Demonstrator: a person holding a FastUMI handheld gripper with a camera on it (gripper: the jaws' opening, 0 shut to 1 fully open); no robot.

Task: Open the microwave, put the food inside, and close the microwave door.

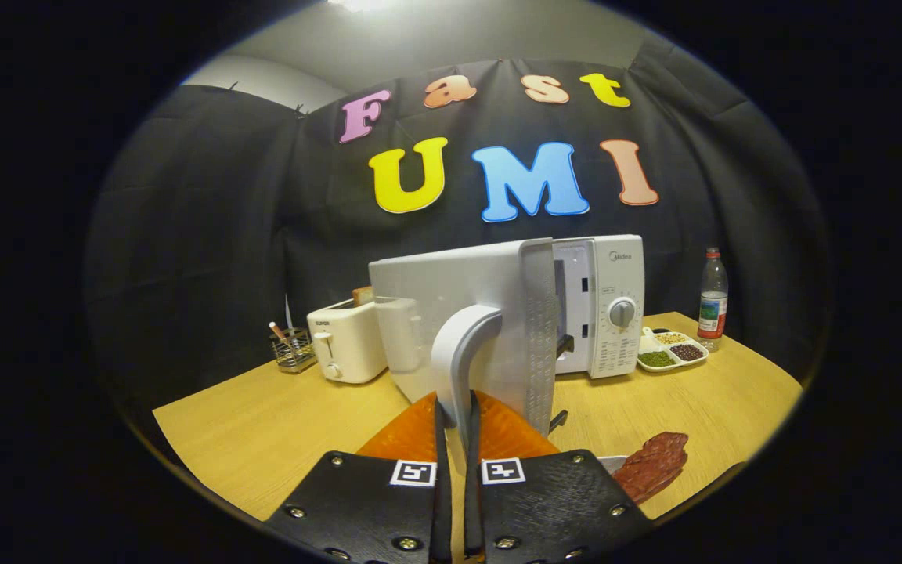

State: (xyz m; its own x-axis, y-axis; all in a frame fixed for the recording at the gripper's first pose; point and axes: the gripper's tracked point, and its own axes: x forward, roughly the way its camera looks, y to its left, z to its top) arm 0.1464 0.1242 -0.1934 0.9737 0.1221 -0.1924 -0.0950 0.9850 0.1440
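Black cloth wall (208, 204) hangs behind and to both sides, creased, meeting at a corner fold. Above it, a pale grey ceiling (435, 39) with a bright light (357, 4) at the top. Light wooden table (263, 439) with a smooth, yellowish top, its edges running close to the cloth.

Microwave (600, 305) cavity: hidden behind the open door (459, 313), which stands edge-on at 12 o'clock from the hand-held gripper (455, 415). Door handle (463, 352): lower end hidden between the fingers, which press it from both sides. Food (654, 462) at 3 o'clock: near end covered by the gripper body; plate (614, 462) under it barely shows. Toaster (345, 341) at 10 o'clock: right side covered by the door. Holder (293, 348) contents and tray (670, 350) grains: too small to identify. Table (263, 439): near edge cut off.
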